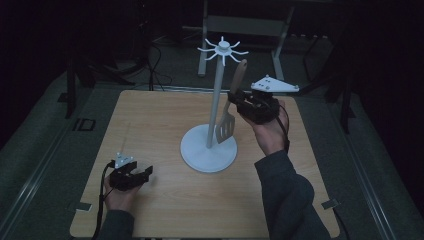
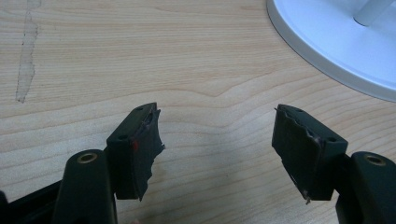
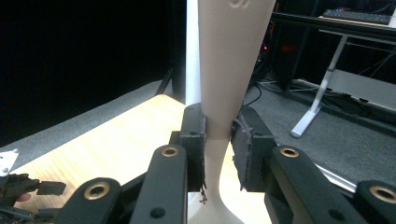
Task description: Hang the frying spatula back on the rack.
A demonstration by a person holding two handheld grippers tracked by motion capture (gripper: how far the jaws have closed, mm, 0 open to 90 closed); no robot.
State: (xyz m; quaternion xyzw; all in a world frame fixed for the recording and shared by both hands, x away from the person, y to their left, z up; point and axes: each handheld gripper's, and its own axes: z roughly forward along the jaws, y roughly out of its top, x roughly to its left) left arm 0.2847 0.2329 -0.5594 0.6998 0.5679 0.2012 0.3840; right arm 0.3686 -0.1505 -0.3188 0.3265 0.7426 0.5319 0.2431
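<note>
While the left tool (image 1: pixel 146 173) is rested wide open on the worktop (image 1: pixel 150 120), the spatula (image 1: pixel 231 102) is clamped by its handle in the right tool (image 1: pixel 235 100), held upright just beside the white stand's (image 1: pixel 209 150) pole.

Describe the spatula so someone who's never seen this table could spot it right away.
Find the white stand on the wooden table. Just right of its pole, the right gripper clamps the spatula upright by its handle. It is the one utensil here: brown handle up, slotted blade hanging down over the base.
</note>
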